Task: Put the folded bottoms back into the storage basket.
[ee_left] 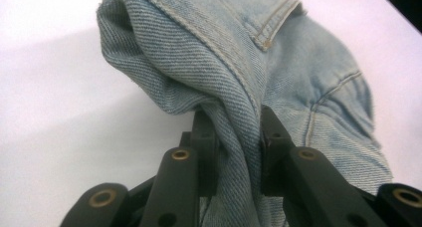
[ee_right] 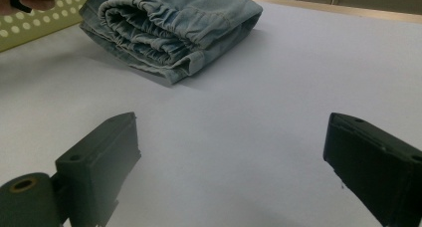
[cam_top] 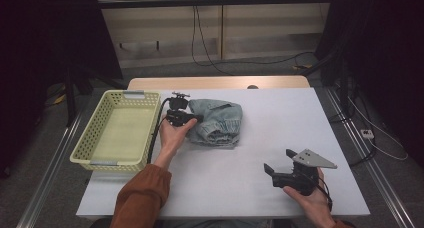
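A folded pale-blue denim garment (cam_top: 218,122) lies on the white table, just right of the basket. My left gripper (cam_top: 196,119) is at the garment's left edge, shut on a fold of the denim (ee_left: 238,137); its two black jaws pinch the cloth between them and the fold hangs raised over the table. The garment (ee_right: 171,28) lies far off in the right gripper view, its elastic waistband facing the camera. My right gripper (cam_top: 280,162) rests near the table's front right, open, with nothing but bare table between its jaws (ee_right: 234,162).
A pale yellow perforated basket (cam_top: 92,138) with nothing in it stands at the table's left edge, close beside the left hand. The white table (cam_top: 280,113) stretches bare between the garment and the right gripper. Cables trail on the floor behind and to the right.
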`<action>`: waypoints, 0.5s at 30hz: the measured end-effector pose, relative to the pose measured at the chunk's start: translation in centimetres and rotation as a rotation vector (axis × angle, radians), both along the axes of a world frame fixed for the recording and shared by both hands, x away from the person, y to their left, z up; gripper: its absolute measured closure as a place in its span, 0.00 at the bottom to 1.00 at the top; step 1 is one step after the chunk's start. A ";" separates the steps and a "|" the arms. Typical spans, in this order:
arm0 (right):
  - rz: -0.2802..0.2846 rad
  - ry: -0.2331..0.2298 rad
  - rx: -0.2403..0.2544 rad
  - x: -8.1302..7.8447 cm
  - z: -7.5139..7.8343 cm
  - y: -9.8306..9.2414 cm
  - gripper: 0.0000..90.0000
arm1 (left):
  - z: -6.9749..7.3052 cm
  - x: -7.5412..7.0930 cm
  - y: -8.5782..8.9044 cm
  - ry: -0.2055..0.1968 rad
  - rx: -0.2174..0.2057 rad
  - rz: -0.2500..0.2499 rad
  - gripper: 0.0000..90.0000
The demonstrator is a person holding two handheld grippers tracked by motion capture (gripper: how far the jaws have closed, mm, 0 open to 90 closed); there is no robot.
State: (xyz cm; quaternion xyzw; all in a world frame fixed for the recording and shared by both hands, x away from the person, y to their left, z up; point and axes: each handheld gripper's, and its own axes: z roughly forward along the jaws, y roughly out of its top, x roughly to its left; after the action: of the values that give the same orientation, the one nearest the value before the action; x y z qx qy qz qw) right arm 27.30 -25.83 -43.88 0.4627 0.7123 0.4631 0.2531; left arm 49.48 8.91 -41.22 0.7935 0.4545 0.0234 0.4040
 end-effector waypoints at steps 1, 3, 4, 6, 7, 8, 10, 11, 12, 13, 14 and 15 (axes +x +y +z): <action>-0.001 0.000 0.001 0.0 0.0 0.0 0.08 | 0.2 0.0 0.0 -0.007 -0.001 -0.003 0.83; -0.002 0.001 0.003 0.0 0.0 0.0 0.08 | 0.5 -0.1 0.1 -0.017 -0.015 -0.005 0.83; -0.003 0.000 0.003 0.0 0.0 0.0 0.08 | 0.8 -0.2 0.1 -0.027 -0.010 -0.010 0.83; -0.004 0.001 0.005 0.0 0.0 0.0 0.08 | 1.2 -0.3 0.1 -0.048 -0.006 -0.014 0.84; -0.004 0.001 0.004 0.0 0.0 0.0 0.08 | 1.3 -0.3 0.1 -0.052 -0.003 -0.017 0.84; -0.004 0.001 0.004 0.0 0.0 0.0 0.08 | 1.5 -0.4 0.2 -0.057 -0.005 -0.016 0.84; -0.004 -0.001 0.004 0.0 0.0 0.0 0.08 | 1.9 -0.5 0.2 -0.064 -0.021 -0.020 0.84; -0.005 0.001 0.005 0.0 0.0 0.0 0.08 | 2.1 -0.5 0.3 -0.068 -0.023 -0.025 0.84; -0.005 0.001 0.005 0.0 0.0 0.0 0.08 | 2.3 -0.6 0.3 -0.079 -0.024 -0.030 0.84; -0.006 0.001 0.006 0.0 0.0 0.0 0.08 | 2.5 -0.7 0.3 -0.089 -0.019 -0.037 0.84; -0.006 0.001 0.006 0.0 0.0 0.0 0.08 | 2.7 -0.7 0.4 -0.091 -0.024 -0.043 0.84; -0.005 0.000 0.005 0.0 0.0 0.0 0.08 | 2.8 -0.7 0.5 -0.095 -0.027 -0.047 0.84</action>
State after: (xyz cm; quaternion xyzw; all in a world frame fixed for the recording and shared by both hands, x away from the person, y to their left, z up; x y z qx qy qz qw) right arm 27.29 -25.86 -43.85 0.4651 0.7101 0.4641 0.2529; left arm 48.78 9.41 -38.40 0.7963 0.4164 0.0453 0.4364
